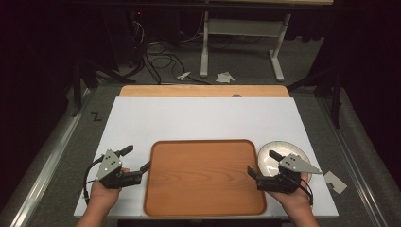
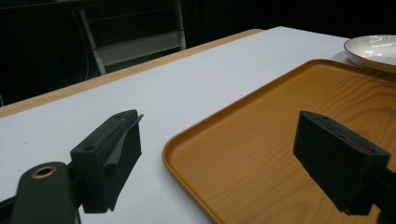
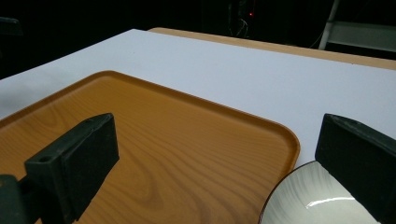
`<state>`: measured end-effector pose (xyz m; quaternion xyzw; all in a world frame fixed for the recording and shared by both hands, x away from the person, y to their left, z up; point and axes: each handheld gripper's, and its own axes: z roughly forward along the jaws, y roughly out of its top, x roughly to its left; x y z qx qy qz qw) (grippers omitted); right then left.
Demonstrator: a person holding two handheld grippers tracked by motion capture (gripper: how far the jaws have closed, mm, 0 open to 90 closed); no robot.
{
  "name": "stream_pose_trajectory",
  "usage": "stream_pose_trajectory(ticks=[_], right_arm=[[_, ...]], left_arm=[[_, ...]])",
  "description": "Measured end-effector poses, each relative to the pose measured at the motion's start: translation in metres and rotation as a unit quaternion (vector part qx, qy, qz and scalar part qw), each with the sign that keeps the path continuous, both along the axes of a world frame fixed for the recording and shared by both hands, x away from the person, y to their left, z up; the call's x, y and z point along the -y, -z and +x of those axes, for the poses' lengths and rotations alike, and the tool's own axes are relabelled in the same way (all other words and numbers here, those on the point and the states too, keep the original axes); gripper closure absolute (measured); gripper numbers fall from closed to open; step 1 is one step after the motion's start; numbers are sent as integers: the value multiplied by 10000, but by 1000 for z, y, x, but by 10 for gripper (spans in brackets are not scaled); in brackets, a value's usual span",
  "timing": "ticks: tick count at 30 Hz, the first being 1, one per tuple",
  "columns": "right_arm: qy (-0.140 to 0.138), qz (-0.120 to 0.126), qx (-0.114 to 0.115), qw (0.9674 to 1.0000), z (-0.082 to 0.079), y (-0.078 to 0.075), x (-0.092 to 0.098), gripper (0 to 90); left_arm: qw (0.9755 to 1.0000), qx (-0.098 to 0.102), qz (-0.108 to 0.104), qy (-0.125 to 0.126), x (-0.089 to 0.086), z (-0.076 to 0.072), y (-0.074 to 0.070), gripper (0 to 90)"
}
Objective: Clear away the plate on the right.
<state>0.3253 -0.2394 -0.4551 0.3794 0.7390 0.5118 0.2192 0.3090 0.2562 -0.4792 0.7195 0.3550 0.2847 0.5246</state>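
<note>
**Two released grippers beside a wooden tray and a plate**

In the high view, a wooden tray [image 1: 204, 177] lay flat on the white bench [image 1: 203, 118], close to the near edge and about in the middle between left and right. Nothing lay on it. A white plate [image 1: 267, 156] with a thin dark rim stood just beside the right edge of the tray, at its far right corner.

The left gripper [image 1: 136, 158] was held in the person's left hand [image 1: 105, 189] at the left side of the tray. Its jaws stood wide apart and grasped nothing. One jaw was over the white bench and the other reached the left edge of the tray. In the left gripper view, the left gripper [image 2: 233, 154] looked across the near left corner of the tray [image 2: 289, 140], and the plate [image 2: 373, 51] showed far off at the right.

The right gripper [image 1: 263, 163] was held in the right hand [image 1: 295, 194] at the right side of the tray. It was also released, with its jaws fully apart and nothing between the pads. One jaw was over the right part of the tray and the other over the plate. In the right gripper view, the right gripper [image 3: 217, 158] had the tray's corner [image 3: 187, 140] and the near rim of the plate [image 3: 299, 196] between its jaws, but I cannot tell if a jaw touched either of them.
</note>
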Motion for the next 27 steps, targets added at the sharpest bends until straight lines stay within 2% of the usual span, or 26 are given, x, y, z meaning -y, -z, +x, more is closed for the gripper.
stream_pose_trajectory(ticks=[7,10,12,15,18,21,27], right_arm=[[-19,-2,-23,10000,0,1,-1,1],[-28,-1,-103,9999,1,1,0,1],[-35,0,-129,9999,1,2,0,1],[-26,19,-116,9999,1,2,1,1],[-9,64,-230,9997,2,2,3,1],[20,113,-230,9997,2,1,6,1],[135,241,-260,9993,3,-1,13,1]], left_arm=[[10000,-4,-40,-19,-2,0,-1,159],[10000,22,-32,-29,-2,-1,-2,160],[9999,122,-63,-44,-3,-2,-3,161],[9997,156,-144,-103,-6,-2,-4,161],[9995,244,-178,-17,-8,-3,-4,161],[9992,350,-203,-5,-9,-5,-4,161],[9993,318,-186,5,-9,-4,-3,161]])
